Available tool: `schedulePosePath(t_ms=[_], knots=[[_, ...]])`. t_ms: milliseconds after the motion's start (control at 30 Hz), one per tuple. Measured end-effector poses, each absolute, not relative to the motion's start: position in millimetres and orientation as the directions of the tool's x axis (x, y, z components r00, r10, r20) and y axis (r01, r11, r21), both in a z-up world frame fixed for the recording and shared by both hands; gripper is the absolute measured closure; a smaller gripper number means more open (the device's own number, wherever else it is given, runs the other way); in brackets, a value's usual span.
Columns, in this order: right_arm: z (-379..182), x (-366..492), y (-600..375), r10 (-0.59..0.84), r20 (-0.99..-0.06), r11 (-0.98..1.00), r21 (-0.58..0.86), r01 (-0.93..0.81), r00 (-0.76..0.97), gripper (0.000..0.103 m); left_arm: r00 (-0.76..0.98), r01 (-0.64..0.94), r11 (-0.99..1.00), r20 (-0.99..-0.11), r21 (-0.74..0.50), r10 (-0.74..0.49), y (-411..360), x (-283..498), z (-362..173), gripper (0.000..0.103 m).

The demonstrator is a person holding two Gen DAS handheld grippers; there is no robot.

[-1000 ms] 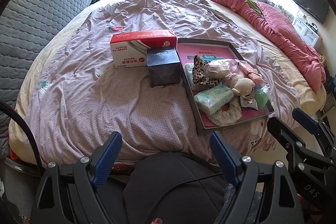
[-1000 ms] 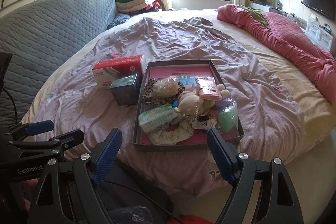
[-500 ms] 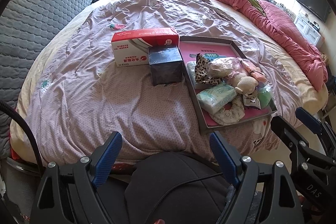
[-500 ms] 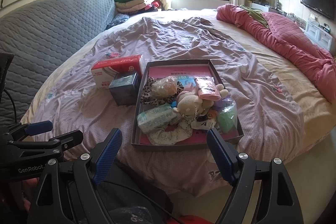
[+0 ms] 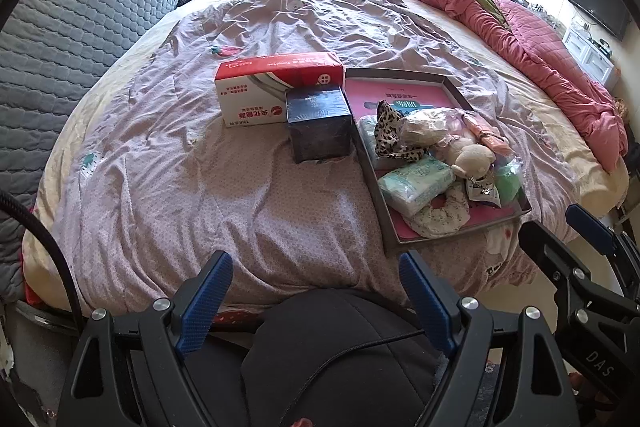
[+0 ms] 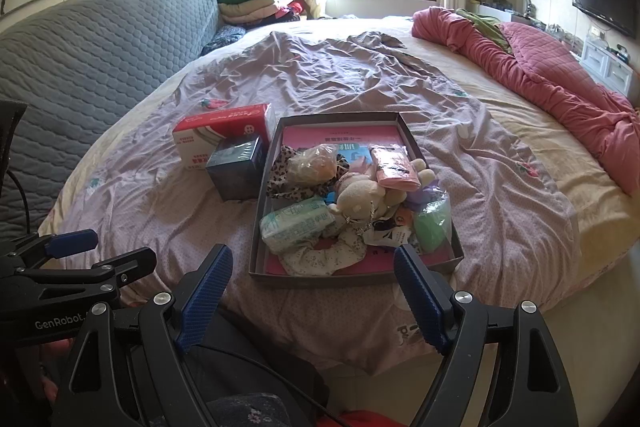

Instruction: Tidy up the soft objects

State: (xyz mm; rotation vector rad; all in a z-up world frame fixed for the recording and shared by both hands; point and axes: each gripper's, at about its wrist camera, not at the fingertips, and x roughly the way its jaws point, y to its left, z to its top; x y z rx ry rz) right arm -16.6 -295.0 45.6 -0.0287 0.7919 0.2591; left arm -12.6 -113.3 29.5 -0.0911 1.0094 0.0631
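A shallow grey tray (image 5: 372, 169) (image 6: 262, 195) with a pink floor lies on the bed. In it are heaped soft things: a leopard-print cloth (image 5: 386, 137) (image 6: 282, 183), a beige plush toy (image 5: 472, 157) (image 6: 358, 197), a pale green tissue pack (image 5: 416, 183) (image 6: 296, 223), a floral scrunchie (image 6: 316, 257), a pink pouch (image 6: 392, 167) and a green bag (image 6: 432, 225). My left gripper (image 5: 316, 293) stands open below the bed's near edge, empty. My right gripper (image 6: 312, 287) is open too, just short of the tray's near rim, nothing between its fingers.
Left of the tray stand a red-and-white box (image 5: 272, 87) (image 6: 218, 133) and a dark cube box (image 5: 320, 125) (image 6: 236, 169). A mauve sheet (image 5: 200, 187) covers the bed. A pink quilt (image 6: 560, 95) lies at right, a grey padded headboard (image 6: 88, 43) at left. A person's dark-clad lap (image 5: 340, 347) is below.
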Motion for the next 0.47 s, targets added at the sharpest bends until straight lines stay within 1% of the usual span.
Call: schedulePosePath(t_ms=[467], knots=[[37.4,-11.1,-299.5,0.218,-0.714,0.970,0.084,-0.228,0.665,0.019,0.511,-0.105,0.994,-0.859,-0.041,0.019,-109.4,-7.2,19.9,0.018]])
